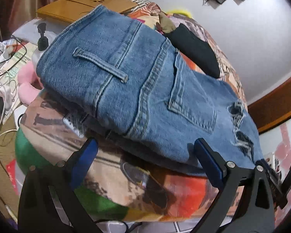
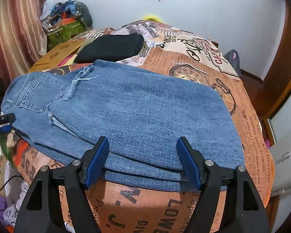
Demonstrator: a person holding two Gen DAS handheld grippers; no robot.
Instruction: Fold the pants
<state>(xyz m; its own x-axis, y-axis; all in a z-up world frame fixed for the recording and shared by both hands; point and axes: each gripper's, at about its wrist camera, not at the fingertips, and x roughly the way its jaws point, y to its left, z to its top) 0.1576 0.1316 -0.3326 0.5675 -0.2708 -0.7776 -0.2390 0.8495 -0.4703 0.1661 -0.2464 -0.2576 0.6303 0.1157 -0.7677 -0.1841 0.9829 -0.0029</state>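
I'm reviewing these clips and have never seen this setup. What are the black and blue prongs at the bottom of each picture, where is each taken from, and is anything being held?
No robot here: a person holds one hand-held gripper per hand, each carrying a camera that looks along its two blue-padded fingers. One picture is from the left gripper, the other from the right gripper. Both are open and hold nothing. Folded jeans lie on a bed with a printed bedspread; a dark garment lies behind them.

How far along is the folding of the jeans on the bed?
Done: the jeans already lie folded in stacked layers on the printed bedspread.
In hand: nothing; the left gripper and right gripper sit at the near edge, jaws open.
Left: probably one more fold.
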